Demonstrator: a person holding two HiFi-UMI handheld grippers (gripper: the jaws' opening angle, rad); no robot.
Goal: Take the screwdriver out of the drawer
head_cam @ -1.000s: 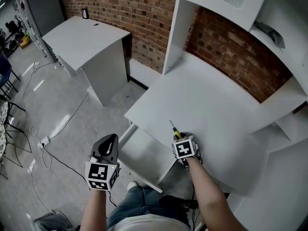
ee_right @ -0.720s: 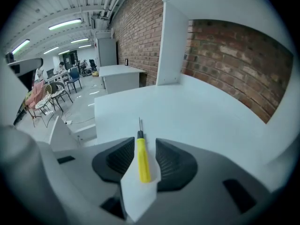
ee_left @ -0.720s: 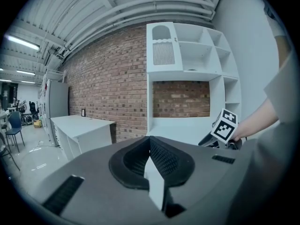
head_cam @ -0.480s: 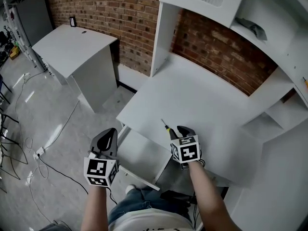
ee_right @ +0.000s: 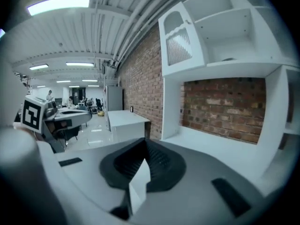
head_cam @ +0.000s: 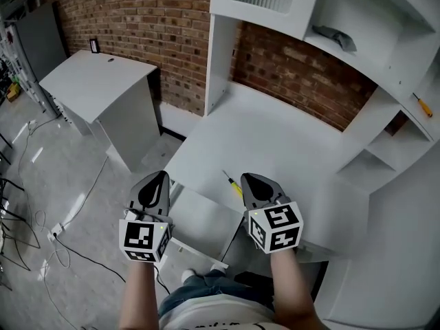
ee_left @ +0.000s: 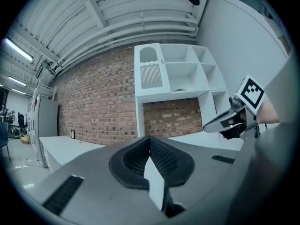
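Head view: screwdriver (head_cam: 232,183) lies on the desk top (head_cam: 289,143), out of the open drawer (head_cam: 206,222), by the right gripper (head_cam: 247,179) tip, not held. Left gripper view: left gripper (ee_left: 151,145) jaws together, empty. Right gripper view: jaws just closed on nothing. Looks done; drawer left open.

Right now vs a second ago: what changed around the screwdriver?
The right gripper lifted up off the screwdriver; its jaws have just closed, with nothing between them. Unchanged: the screwdriver lies on the desk by the open drawer, and the left gripper is shut beside it.
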